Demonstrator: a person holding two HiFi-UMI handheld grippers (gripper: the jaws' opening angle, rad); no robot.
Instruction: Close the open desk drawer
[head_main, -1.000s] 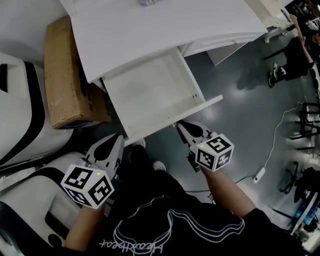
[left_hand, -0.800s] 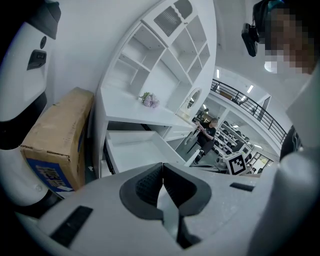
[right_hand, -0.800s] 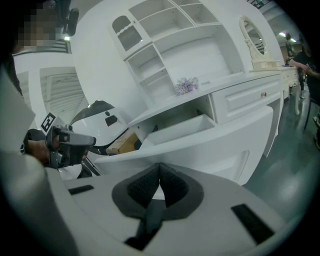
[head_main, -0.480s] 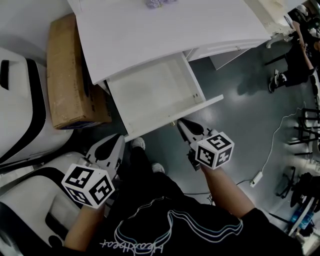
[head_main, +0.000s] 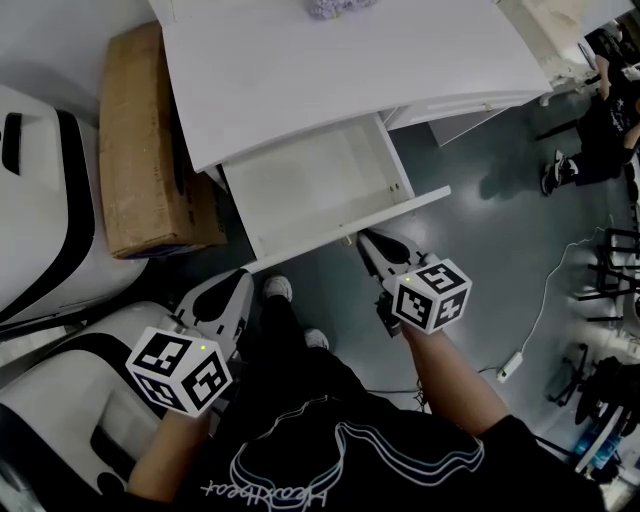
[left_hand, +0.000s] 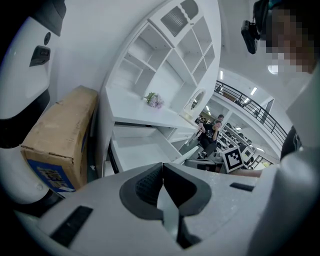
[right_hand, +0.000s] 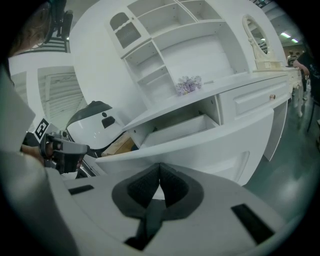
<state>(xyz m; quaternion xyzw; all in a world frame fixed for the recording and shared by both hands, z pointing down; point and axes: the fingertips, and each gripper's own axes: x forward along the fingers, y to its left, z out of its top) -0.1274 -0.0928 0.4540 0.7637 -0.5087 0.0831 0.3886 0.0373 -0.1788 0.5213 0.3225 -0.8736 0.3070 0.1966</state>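
Note:
The white desk (head_main: 300, 70) has its drawer (head_main: 320, 185) pulled out, empty inside, with its front panel (head_main: 350, 225) toward me. My right gripper (head_main: 362, 242) is shut, its tips right at the front panel's lower edge; the right gripper view shows that panel (right_hand: 200, 145) just beyond the closed tips (right_hand: 159, 167). My left gripper (head_main: 238, 280) is shut on nothing and hangs lower left of the drawer, apart from it. In the left gripper view the open drawer (left_hand: 140, 150) lies ahead past the closed tips (left_hand: 162, 167).
A cardboard box (head_main: 140, 150) stands on the floor left of the desk. A white and black machine (head_main: 40, 220) fills the left side. A purple flower bunch (head_main: 335, 8) sits on the desk top. A cable and power strip (head_main: 510, 365) lie at the right; a person (head_main: 600, 120) sits far right.
The drawer has slid inward a little, with less of its inside showing. My right gripper has stayed at the front panel and moved up with it. The left gripper has barely moved.

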